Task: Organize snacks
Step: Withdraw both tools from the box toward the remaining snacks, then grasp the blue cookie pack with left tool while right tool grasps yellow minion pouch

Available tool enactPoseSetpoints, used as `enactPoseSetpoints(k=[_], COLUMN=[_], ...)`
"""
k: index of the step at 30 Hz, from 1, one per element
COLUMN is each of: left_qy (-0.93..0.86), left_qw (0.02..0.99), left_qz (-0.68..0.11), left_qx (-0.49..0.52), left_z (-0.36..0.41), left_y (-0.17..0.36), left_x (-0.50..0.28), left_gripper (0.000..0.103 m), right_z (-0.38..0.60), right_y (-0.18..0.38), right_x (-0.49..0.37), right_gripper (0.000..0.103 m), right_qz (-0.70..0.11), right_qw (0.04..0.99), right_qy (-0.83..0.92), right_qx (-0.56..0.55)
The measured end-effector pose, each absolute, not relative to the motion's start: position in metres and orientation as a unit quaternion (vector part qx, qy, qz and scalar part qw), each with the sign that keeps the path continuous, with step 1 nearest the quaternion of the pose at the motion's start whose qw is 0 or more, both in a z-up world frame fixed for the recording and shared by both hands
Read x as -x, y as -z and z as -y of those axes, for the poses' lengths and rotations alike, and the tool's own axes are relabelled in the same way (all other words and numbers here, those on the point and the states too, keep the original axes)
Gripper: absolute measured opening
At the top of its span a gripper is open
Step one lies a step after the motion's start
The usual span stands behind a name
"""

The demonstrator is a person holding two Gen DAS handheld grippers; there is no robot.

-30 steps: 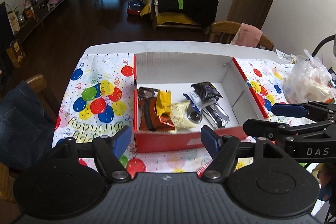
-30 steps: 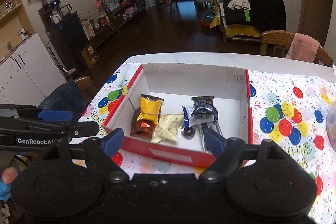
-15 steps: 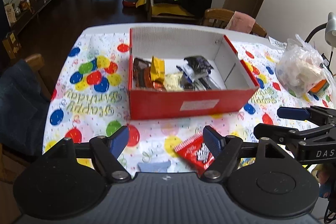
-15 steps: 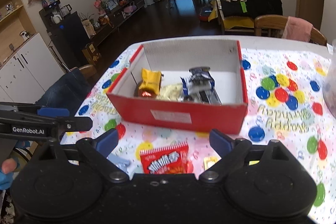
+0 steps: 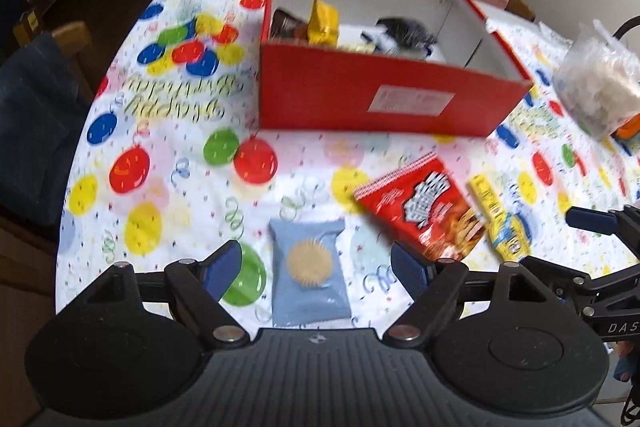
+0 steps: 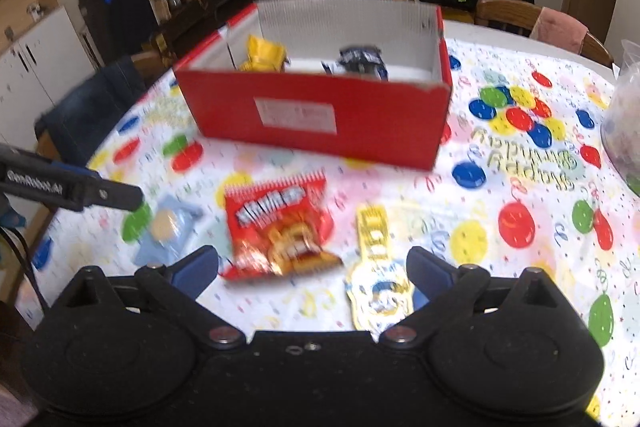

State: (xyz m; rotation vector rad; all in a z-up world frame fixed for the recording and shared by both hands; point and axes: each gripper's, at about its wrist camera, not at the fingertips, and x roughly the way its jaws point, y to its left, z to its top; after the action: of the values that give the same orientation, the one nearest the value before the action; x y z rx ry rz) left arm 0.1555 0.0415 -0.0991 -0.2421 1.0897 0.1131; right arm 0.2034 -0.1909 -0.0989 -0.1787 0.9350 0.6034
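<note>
A red cardboard box (image 5: 384, 99) stands on the balloon tablecloth (image 5: 160, 195) with several snack packets inside. In front of it lie a light blue biscuit packet (image 5: 308, 275), a red snack bag (image 5: 424, 207) and a yellow packet (image 5: 500, 219). My left gripper (image 5: 316, 267) hangs over the blue packet, jaws opening, pads clear of it. My right gripper (image 6: 312, 273) is above the red bag (image 6: 280, 227) and the yellow packet (image 6: 376, 267), jaws opening wide, touching neither. Motion blurs both views.
A clear plastic bag (image 5: 600, 87) sits at the table's right side. A chair draped with denim (image 5: 32, 115) stands at the left edge, and a wooden chair with a pink cloth (image 6: 560, 27) is behind the table.
Both grippers pulled back from over the box and sank toward the table's near side. The three loose packets came into view. Both pairs of jaws spread wider.
</note>
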Motion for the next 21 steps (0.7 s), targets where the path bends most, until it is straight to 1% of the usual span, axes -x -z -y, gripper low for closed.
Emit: enactPoseSetpoints(k=[7,14,21], left_qy=[-0.061,-0.067,-0.069], left_qw=[0.83,0.814,0.813], left_qz=[-0.543,-0.568,-0.571], left_qx=[0.11,0.101,0.088], left_z=[-0.036,-0.034,-0.032], left_y=[0.123,0.145,0.155], left_x=[-0.16,-0.17,-0.178], left_gripper=[0.082,0.082,0.082], right_z=[0.204,0.207,0.205], right_y=[0.122,0.139,0.149], right_x=[-0.211,-0.218,-0.225], right_gripper=[0.098,0.09,0.083], right_qz=[-0.473,-0.496,-0.503], right_qw=[0.837,0.825,0.821], right_qy=[-0.262,-0.257,-0.251], right_qx=[0.08,0.086,0.103])
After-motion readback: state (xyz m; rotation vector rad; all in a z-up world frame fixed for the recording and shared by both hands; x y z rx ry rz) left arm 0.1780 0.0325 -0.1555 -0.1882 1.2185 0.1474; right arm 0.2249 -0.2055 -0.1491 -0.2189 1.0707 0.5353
